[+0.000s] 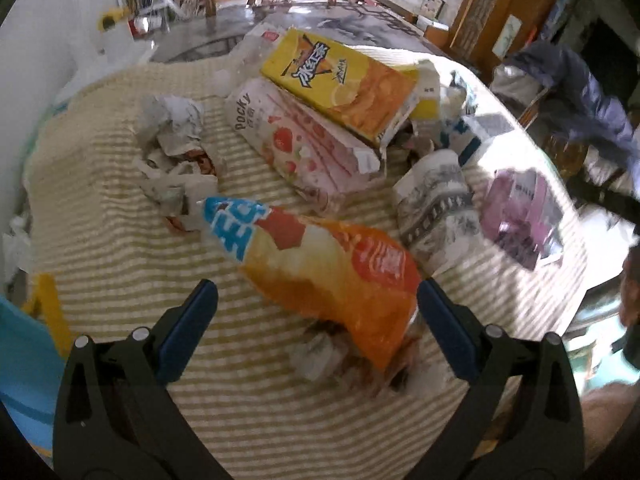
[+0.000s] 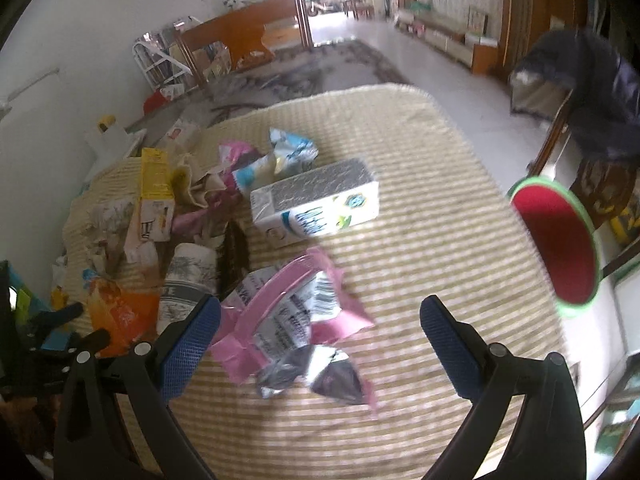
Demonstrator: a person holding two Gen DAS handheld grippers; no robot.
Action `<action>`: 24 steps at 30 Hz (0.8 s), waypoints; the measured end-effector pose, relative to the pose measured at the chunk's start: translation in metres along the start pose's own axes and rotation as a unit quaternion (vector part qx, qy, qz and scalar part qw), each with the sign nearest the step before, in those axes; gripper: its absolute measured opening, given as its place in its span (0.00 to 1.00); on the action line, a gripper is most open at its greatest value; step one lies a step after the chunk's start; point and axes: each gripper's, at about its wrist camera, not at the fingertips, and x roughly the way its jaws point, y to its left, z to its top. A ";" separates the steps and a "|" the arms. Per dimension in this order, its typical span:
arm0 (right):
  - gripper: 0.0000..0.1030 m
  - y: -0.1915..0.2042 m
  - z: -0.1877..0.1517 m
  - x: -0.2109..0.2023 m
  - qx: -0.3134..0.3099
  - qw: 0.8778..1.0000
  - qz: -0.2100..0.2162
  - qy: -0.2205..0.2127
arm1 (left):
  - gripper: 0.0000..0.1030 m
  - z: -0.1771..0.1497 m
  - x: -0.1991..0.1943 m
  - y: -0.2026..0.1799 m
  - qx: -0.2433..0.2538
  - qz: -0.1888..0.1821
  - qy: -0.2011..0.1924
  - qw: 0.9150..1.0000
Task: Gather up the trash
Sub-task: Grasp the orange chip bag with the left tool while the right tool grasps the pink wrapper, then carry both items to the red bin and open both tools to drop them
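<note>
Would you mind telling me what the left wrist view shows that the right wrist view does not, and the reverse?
Only the left wrist view shows the pink strawberry Pocky box face up and the crumpled grey paper wad.

Only the right wrist view shows the white rectangular tissue pack, the red bin with a green rim and the crumpled blue-and-white wrapper.

Both show the striped beige cloth, the orange snack bag, the yellow drink carton, the pink-and-silver wrapper and the grey-printed paper cup. Each view shows its own open gripper: left gripper, right gripper.

pink wrapper (image 2: pixel 288 320) between open hand-held gripper (image 2: pixel 320 320) fingers
</note>
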 end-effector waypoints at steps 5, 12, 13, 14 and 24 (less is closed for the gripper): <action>0.93 0.011 0.004 0.019 -0.013 0.999 0.021 0.035 | 0.83 0.014 0.021 0.003 -0.043 -0.029 0.027 0.998; 0.57 0.001 0.001 0.038 0.018 0.994 0.052 0.092 | 0.51 0.022 0.016 0.007 -0.059 -0.035 0.011 0.998; 0.37 -0.002 0.002 0.035 0.027 0.993 0.069 0.089 | 0.51 0.023 0.013 0.008 -0.063 -0.037 0.008 0.997; 0.31 -0.004 0.003 0.033 0.032 0.993 0.077 0.086 | 0.50 0.025 0.008 0.007 -0.063 -0.038 0.002 0.997; 0.13 -0.021 0.026 -0.012 0.044 0.995 0.086 0.009 | 0.50 0.054 -0.053 -0.039 0.007 -0.055 -0.104 0.993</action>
